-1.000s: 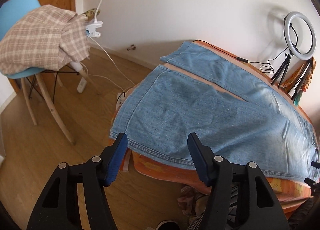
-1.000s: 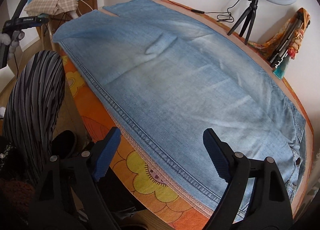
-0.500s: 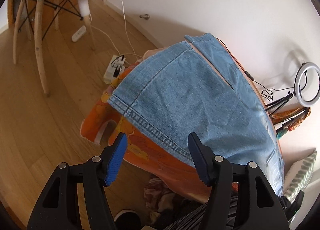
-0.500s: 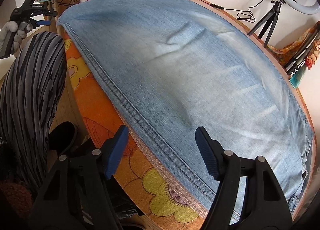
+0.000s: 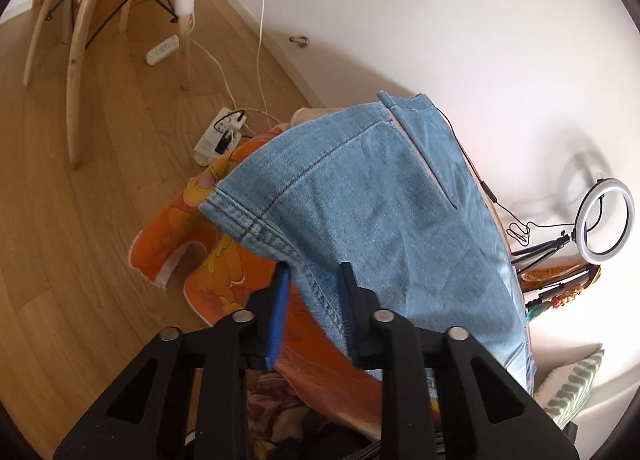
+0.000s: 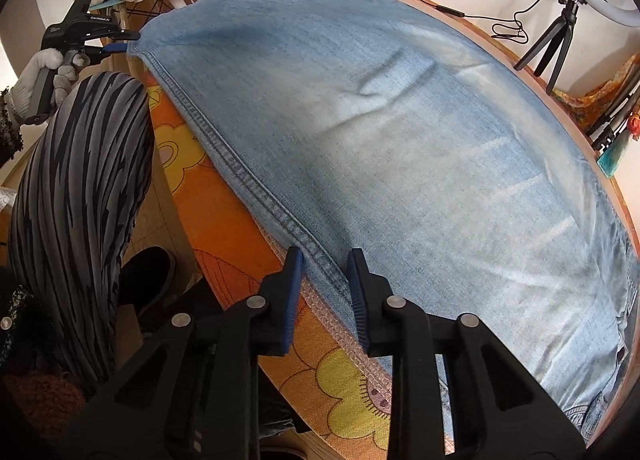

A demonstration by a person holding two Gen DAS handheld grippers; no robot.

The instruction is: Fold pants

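Light blue jeans (image 5: pixel 380 200) lie spread flat over a table covered by an orange flowered cloth (image 5: pixel 224 268). My left gripper (image 5: pixel 312 280) is at the near edge close to the leg hem; its jaws are closing, blue pads pressing the stitched side seam. In the right wrist view that same gripper (image 6: pixel 120 42) pinches the hem corner at the far left, held by a gloved hand (image 6: pixel 44 72). Further along the jeans (image 6: pixel 400 140), my right gripper (image 6: pixel 324 264) has its jaws closing on the near side seam, with denim filling the gap.
A ring light on a tripod (image 6: pixel 560 20) and a cable stand at the table's back right. A chair (image 5: pixel 80 20) draped with checked cloth and a power strip (image 5: pixel 218 136) are on the wooden floor. The person's striped leg (image 6: pixel 76 188) is beside the table's near edge.
Both grippers dropped to the jeans' near edge and went from wide open to clamped on the side seam. The left one rolled and swung down toward the hem.
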